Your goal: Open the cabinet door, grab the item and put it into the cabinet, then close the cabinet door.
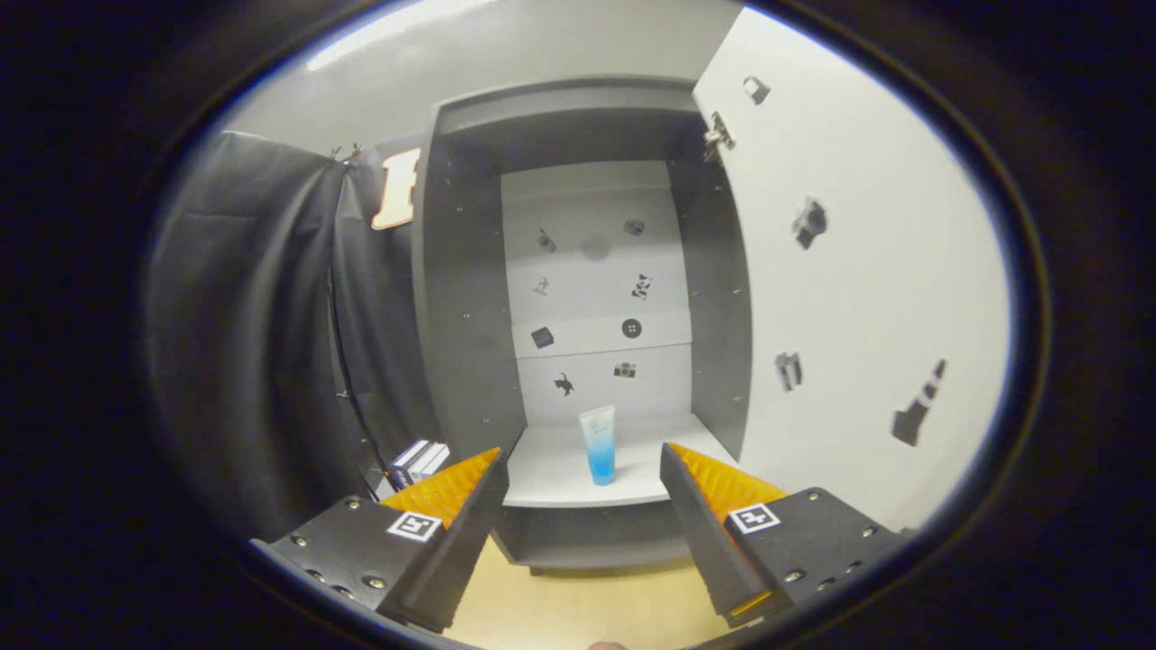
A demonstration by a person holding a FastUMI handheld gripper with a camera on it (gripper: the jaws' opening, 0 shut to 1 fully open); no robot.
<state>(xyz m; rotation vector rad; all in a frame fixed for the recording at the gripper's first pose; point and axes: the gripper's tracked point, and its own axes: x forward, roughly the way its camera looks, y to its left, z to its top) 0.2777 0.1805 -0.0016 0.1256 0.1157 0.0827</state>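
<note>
Blue-tinted tube (pixel 599 444) upright on smooth cabinet shelf (pixel 551 474) | door (pixel 858 271) open | gripper (pixel 580 465) spread wide, empty

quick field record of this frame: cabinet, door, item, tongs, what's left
cabinet: grey open-front cabinet with a white shelf
door: white cabinet door swung open, to the right of the opening
item: translucent tube with blue lower half, upright on the shelf, beyond the fingertips
tongs: tongs open, holding nothing, clear of the tube
beside cabinet: small blue-and-white boxes by its left side
left to do: close the door
</note>
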